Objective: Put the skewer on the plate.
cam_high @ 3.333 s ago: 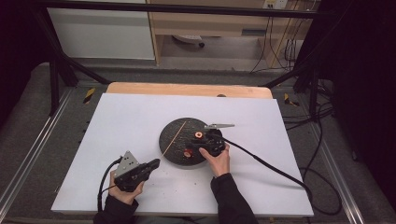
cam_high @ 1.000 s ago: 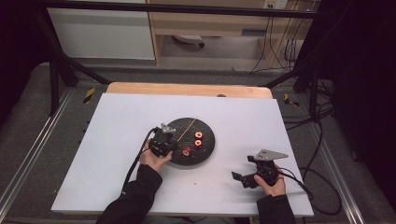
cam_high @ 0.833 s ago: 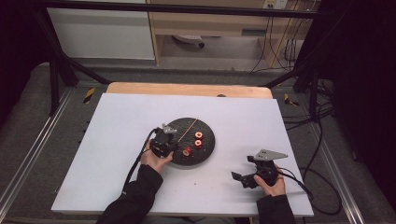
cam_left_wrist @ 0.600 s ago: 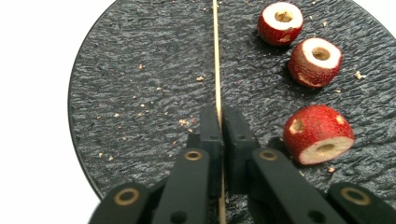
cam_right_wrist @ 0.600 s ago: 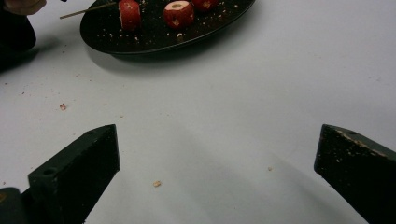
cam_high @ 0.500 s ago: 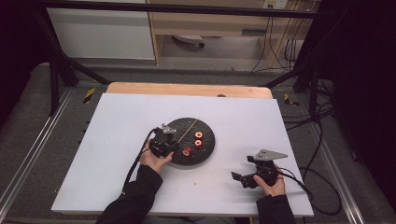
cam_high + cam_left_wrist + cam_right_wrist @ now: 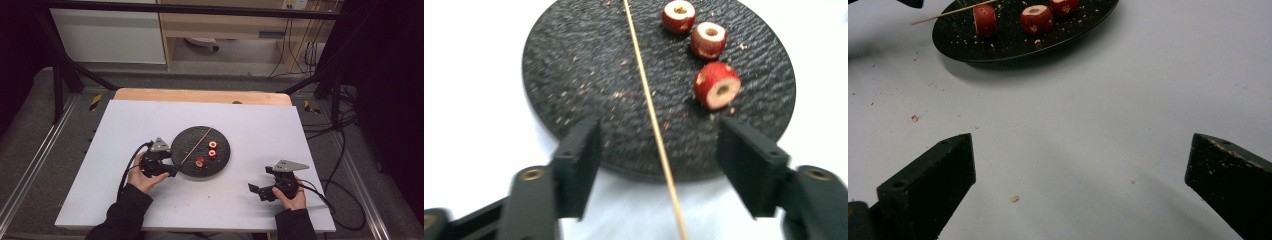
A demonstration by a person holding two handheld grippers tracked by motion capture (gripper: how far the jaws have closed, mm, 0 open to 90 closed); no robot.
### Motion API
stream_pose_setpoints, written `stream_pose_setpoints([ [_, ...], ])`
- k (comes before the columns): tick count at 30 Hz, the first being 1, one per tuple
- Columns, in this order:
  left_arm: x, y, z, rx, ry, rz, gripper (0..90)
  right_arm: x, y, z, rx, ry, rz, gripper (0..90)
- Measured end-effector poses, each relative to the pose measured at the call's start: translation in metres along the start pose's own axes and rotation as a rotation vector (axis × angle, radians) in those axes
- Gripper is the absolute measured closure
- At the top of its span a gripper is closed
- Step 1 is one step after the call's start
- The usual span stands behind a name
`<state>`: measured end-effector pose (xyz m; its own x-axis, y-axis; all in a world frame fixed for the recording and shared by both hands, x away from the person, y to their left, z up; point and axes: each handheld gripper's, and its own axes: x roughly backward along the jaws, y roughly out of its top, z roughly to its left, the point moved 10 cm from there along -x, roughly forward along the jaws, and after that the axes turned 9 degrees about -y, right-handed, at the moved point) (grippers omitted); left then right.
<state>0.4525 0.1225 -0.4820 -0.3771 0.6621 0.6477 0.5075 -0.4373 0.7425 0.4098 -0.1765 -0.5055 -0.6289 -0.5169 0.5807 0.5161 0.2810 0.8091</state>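
high view: the left gripper point(image 7: 172, 169) sits at the black plate's point(image 7: 186, 142) eight o'clock rim, its jaws just opened, while the right gripper point(image 7: 256, 189) rests on the white table point(image 7: 260, 130) at the plate's four o'clock, well apart

left gripper view: jaws spread, nothing pinched; the wooden skewer point(image 7: 651, 117) runs between them across the plate point(image 7: 574, 65), with three cored red fruit pieces point(image 7: 717, 85) at two o'clock

right gripper view: jaws wide apart over bare table point(image 7: 1108, 125); the plate point(image 7: 1013, 45), fruit pieces point(image 7: 1036, 19) and skewer point(image 7: 948, 15) lie at eleven o'clock
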Motion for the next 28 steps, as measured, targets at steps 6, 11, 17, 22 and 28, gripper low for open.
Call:
stream_pose_setpoints([
  [6,0.02,-0.018,0.01,0.016,0.031,-0.038,13.2,0.0,0.0,0.0,0.0,-0.001,0.0,0.7],
  [11,0.036,-0.042,0.014,0.035,0.037,-0.059,6.4,-0.001,-0.002,0.0,0.008,-0.003,0.008,0.6],
  [17,0.055,-0.065,0.014,0.025,0.045,-0.088,3.9,-0.001,-0.004,-0.001,0.007,-0.01,0.026,0.6],
  [22,0.064,-0.079,0.016,0.022,0.068,-0.073,2.9,-0.001,-0.006,0.0,-0.002,-0.008,0.039,0.6],
  [28,0.06,-0.084,0.018,0.025,0.061,-0.062,3.4,-0.003,-0.007,0.0,-0.006,-0.01,0.047,0.6],
])
